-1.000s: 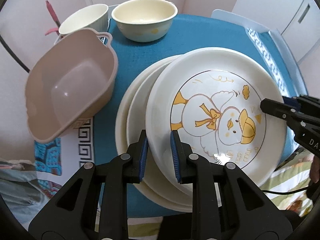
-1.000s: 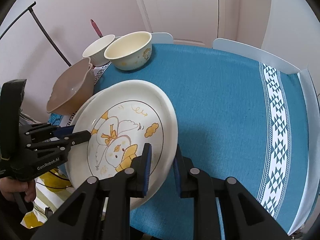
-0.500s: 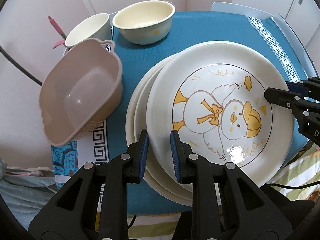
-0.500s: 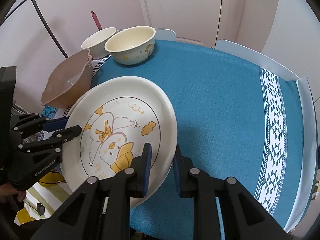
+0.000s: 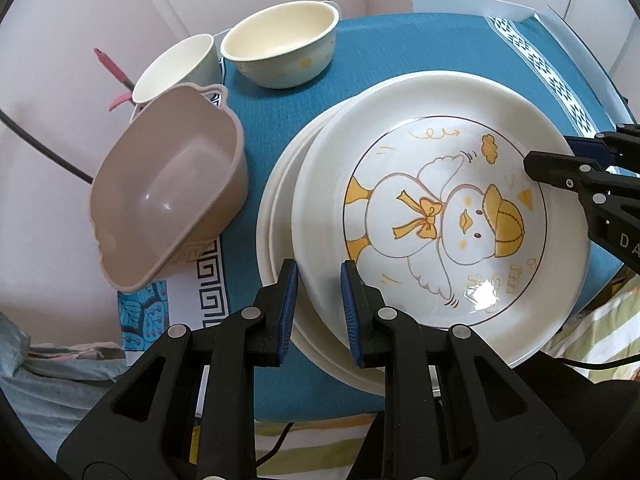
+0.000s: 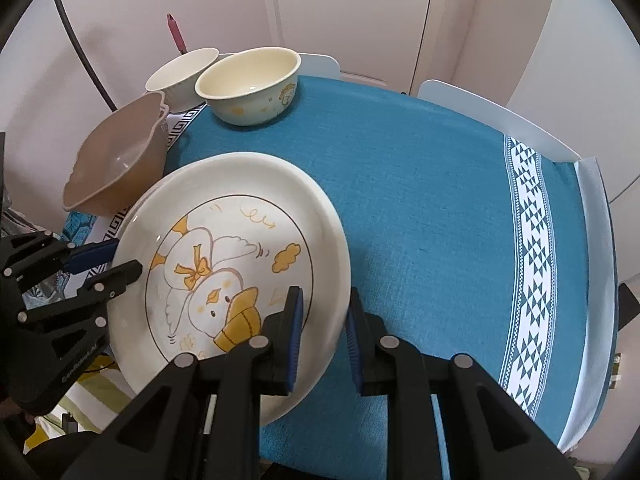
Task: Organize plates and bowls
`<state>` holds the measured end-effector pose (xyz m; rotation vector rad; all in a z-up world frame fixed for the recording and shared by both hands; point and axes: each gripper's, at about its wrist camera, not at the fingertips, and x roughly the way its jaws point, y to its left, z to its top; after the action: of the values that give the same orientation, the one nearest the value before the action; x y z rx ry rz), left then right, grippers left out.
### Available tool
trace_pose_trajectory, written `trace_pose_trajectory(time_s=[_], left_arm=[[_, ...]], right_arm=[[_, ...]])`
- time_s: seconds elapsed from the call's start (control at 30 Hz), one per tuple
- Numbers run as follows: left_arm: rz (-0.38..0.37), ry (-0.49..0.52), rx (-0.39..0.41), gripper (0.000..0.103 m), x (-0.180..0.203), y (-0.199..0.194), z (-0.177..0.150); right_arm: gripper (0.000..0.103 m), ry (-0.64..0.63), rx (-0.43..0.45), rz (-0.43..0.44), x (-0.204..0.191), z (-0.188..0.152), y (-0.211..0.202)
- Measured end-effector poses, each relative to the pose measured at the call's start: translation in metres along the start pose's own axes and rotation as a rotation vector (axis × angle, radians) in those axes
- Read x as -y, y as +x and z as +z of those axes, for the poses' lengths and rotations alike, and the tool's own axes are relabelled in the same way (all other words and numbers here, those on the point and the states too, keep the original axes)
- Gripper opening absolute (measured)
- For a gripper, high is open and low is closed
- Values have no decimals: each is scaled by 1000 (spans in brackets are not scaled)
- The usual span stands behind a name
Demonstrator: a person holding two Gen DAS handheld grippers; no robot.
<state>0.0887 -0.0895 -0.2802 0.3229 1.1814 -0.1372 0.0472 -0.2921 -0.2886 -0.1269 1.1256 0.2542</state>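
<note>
Though stacked, the plates hold nothing.

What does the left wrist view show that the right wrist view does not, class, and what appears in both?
Only the left wrist view shows the plain plates stacked under the duck plate and a striped cloth below the table edge. Only the right wrist view shows the white door and the patterned white border running down the blue tablecloth. Both show the duck plate gripped at opposite rims by the left claw and right claw, the tan tub, the yellow bowl and the white cup.
</note>
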Motion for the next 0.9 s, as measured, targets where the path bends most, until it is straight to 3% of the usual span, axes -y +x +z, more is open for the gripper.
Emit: trace_pose_trajectory(time_s=[0.33, 0.6, 0.7, 0.9], left_arm=[[82, 12, -5, 19, 6, -5, 0], [69, -40, -22, 19, 0, -5, 2], [32, -91, -26, 19, -8, -12, 6], [33, -257, 105, 23, -43, -64, 27]], right_arm=[[19, -30, -44, 0, -6, 1, 6], [19, -66, -56, 26, -5, 3, 8], [19, -46, -29, 62, 1, 9, -2], [19, -51, 109, 184, 13, 50, -43]])
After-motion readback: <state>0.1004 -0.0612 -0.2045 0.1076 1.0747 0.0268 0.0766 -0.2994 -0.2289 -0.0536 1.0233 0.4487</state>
